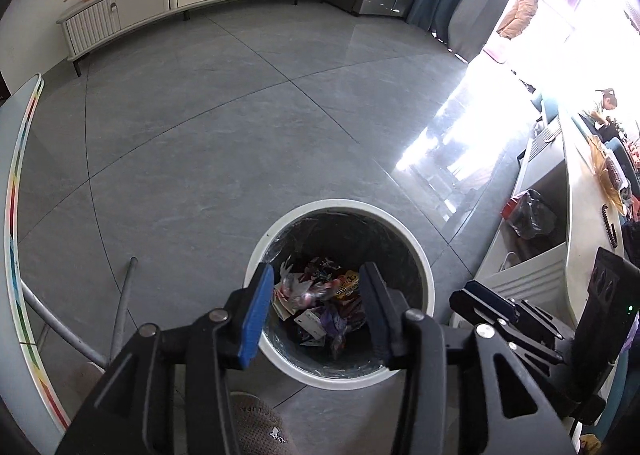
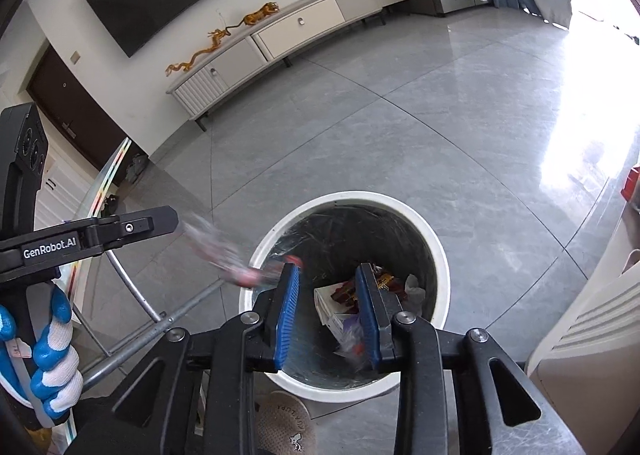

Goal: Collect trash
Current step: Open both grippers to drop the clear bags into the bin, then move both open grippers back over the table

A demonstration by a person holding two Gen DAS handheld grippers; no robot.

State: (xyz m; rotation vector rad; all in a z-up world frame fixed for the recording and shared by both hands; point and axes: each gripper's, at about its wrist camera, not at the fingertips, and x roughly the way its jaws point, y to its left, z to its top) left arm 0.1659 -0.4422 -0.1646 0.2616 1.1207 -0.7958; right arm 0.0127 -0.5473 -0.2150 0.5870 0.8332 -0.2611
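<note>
Wrappers (image 1: 320,295) and torn packets lie heaped at the bottom of a round white bin (image 1: 424,267) with a dark liner, which stands on a grey tiled floor (image 1: 200,135); both tools hang over its mouth, pointing steeply down. Left gripper (image 1: 316,307) has its 2 blue-padded jaws parted to a middling gap with nothing between them; right gripper (image 2: 326,311) stands narrower, also empty, its jaws apart over the rubbish (only the heap shows through the gap). From the right-hand camera a blurred pinkish wrapper (image 2: 224,251) shows in mid-air between the tip of the other tool and the bin's rim; a blue-and-white gloved hand (image 2: 52,355) grips that tool's handle; a slipper (image 2: 284,427) sits just beside the bin.
</note>
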